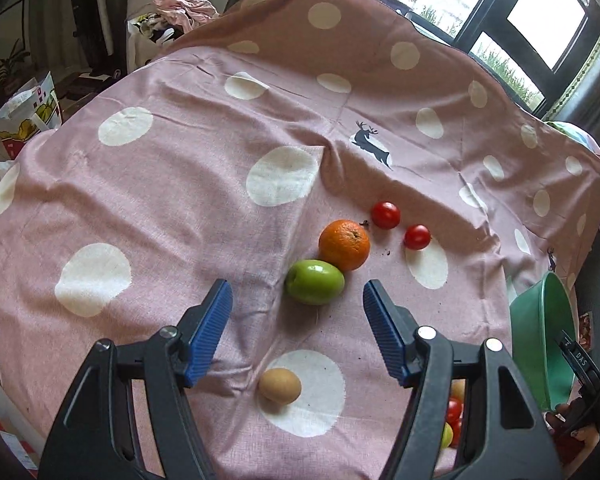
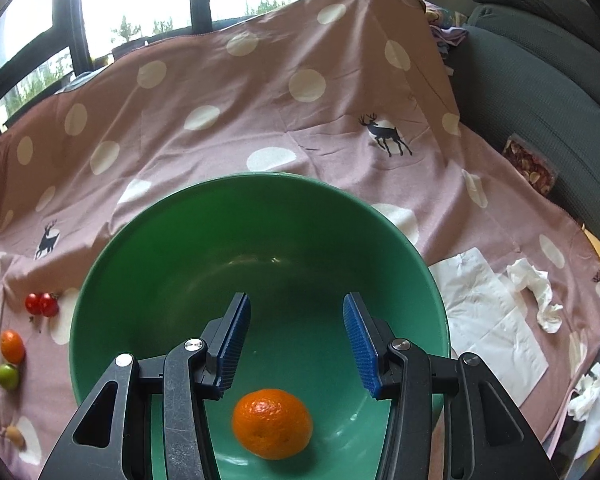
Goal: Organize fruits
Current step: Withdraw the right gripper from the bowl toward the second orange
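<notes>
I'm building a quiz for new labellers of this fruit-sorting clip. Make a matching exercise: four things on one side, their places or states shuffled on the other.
1. round green apple
2. orange tangerine inside the bowl
3. crumpled white tissue
4. small brown egg-shaped fruit

a. on a white dot of the cloth
b. touching an orange
c. in the green plastic bowl
d. beside flat white napkins

Pairs: 1-b, 2-c, 3-d, 4-a

The cloth (image 1: 180, 200) is dusty pink with big white dots and small dark navy deer. On it lie a green apple (image 1: 314, 281), an orange (image 1: 344, 244), two red tomatoes (image 1: 385, 215) and a tan-brown fruit (image 1: 279, 385). The bowl (image 2: 180, 264) is plain green, with an orange mandarin (image 2: 272, 423) inside. Both grippers are black with ribbed blue pads (image 1: 210, 332). White tissues (image 2: 496, 320) lie beside the bowl.
</notes>
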Demonstrator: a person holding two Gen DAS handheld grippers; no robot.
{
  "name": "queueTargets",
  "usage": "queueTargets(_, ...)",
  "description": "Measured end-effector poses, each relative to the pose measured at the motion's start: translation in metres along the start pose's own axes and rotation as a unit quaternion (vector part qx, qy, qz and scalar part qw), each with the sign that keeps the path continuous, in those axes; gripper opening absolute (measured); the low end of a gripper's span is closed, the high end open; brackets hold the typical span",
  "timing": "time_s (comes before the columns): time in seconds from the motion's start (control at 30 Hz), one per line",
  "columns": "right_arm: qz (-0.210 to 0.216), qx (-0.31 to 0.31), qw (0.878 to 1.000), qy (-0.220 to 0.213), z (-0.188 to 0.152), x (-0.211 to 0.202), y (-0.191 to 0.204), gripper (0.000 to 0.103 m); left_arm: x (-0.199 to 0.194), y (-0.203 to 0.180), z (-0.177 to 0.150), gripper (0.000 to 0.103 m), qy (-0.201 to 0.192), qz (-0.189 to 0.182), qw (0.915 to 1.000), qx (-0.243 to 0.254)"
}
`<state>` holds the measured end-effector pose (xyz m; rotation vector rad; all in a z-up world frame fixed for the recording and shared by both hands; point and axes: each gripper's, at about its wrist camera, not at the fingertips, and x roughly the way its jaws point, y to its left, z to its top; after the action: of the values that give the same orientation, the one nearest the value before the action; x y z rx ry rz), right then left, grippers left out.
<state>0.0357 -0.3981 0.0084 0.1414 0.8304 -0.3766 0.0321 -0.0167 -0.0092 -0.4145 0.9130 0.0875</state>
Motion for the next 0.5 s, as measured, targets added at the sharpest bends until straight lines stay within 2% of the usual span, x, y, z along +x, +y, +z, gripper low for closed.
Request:
queueTargets(0.13, -0.007, -0.005, 1.0, -0.011, 0.001, -0.013, -0.001, 0.049, 0.001, -0.007, -0.009, 0.068, 0.021, -0.019, 0.9994, 0.017)
queueTargets(0.23, 0.021, -0.01, 0.999, -0.029, 0.003, -0.035, 0.004, 0.049, -0.001, -0.016, -0.013, 0.068, 0.024, -0.038, 0.9984, 0.035)
queueTargets(0.3, 0.077, -0.004, 0.996, -0.038, 0.004, -0.051, 0.009, 0.049, -0.004, -0.017, -0.012, 0.068, 0.015, -0.045, 0.9982, 0.037)
queueTargets(0.37, 0.153, -0.005, 0.988, -0.034, 0.003, -0.062, 0.02, 0.049, -0.005, -0.013, -0.011, 0.068, 0.008, -0.038, 0.9987, 0.031)
queueTargets(0.43, 0.232, -0.01, 0.973, -0.006, 0.002, -0.062, 0.037, 0.049, -0.005, -0.005, -0.009, 0.067, 0.005, -0.032, 0.9992, 0.022)
queueTargets(0.5, 0.29, -0.016, 0.956, 0.035, -0.001, -0.055, 0.061, 0.049, -0.003, 0.004, -0.005, 0.067, 0.005, -0.029, 0.9996, 0.006)
